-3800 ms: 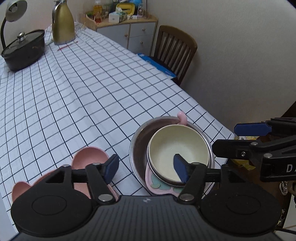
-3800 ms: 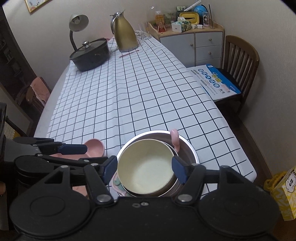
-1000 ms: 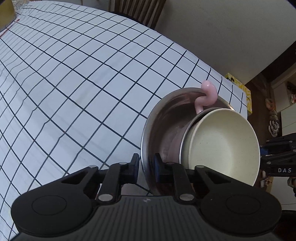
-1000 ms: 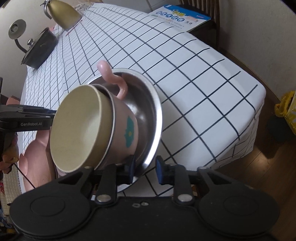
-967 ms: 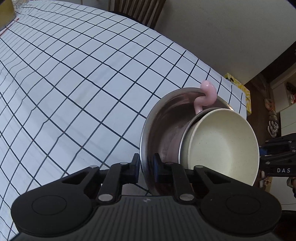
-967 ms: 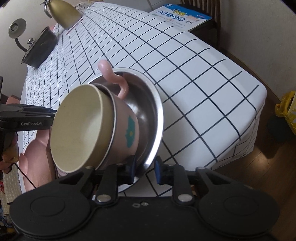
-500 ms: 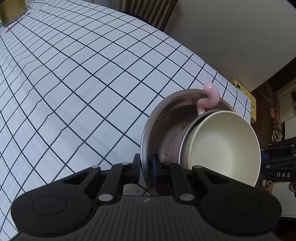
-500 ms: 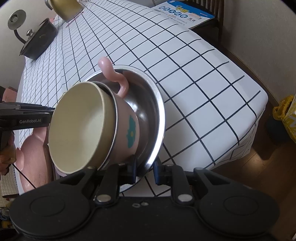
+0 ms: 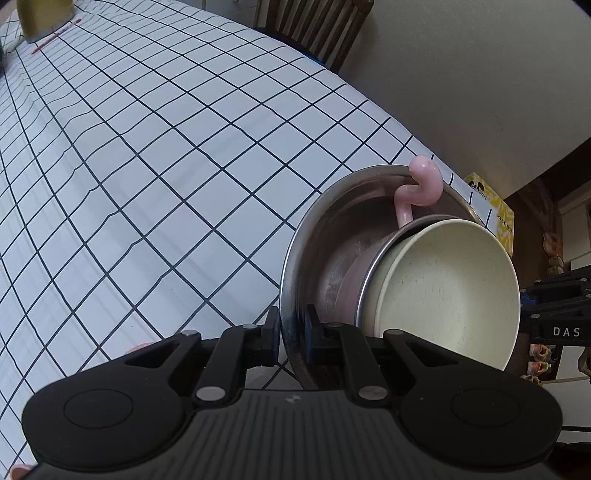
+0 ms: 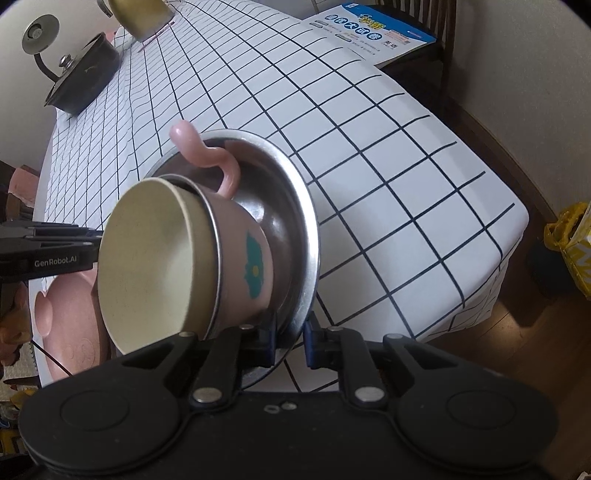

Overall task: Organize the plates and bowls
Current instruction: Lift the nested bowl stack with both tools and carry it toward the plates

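Nearest us, our left claw (image 9: 291,334) and our right claw (image 10: 289,338) each pinch opposite edges of the steel bowl's (image 9: 317,236) rim, holding it above the checked surface (image 9: 155,147). Nested inside it sit a pink cup (image 10: 245,254) with a curled handle and a cream bowl (image 10: 147,258) inside that. We see a pink plate (image 10: 70,325) lying on the surface beside the stack. Farther back stand a black lidded pot (image 10: 83,79) and a gold jug (image 10: 142,13).
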{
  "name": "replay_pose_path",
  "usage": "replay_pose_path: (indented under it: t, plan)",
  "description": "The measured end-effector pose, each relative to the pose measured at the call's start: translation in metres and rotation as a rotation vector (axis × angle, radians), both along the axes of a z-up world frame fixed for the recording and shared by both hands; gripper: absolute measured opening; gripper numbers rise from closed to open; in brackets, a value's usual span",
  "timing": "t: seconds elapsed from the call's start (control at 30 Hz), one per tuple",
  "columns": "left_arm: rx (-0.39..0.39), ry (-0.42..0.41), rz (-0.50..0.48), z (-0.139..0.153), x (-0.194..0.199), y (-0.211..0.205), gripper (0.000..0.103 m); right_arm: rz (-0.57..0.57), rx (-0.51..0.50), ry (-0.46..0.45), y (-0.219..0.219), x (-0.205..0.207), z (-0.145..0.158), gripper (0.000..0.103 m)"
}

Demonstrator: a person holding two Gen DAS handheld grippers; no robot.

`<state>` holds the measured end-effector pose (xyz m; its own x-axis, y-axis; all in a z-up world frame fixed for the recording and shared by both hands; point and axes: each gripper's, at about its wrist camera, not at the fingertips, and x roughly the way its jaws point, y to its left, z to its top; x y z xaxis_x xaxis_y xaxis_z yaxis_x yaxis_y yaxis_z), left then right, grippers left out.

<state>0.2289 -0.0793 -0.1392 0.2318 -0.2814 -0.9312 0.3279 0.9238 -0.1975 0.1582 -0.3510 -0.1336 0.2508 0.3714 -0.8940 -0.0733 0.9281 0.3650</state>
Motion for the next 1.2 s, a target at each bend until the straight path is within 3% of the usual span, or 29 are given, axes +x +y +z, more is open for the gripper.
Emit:
replay_pose_path:
  t: [0.3, 0.67, 1.2]
  plan:
    - [-0.004, 0.002, 0.060, 0.019, -0.006, 0.009, 0.011, 0.028, 0.015, 0.019, 0.000, 0.010, 0.015, 0.014]
    - [0.004, -0.004, 0.164, 0.062, -0.022, 0.038, 0.011, 0.121, 0.001, 0.021, 0.024, 0.022, 0.055, 0.013]
    - [0.038, -0.007, 0.444, 0.085, -0.099, 0.143, 0.011, 0.383, 0.010, 0.021, 0.130, 0.019, 0.076, 0.013]
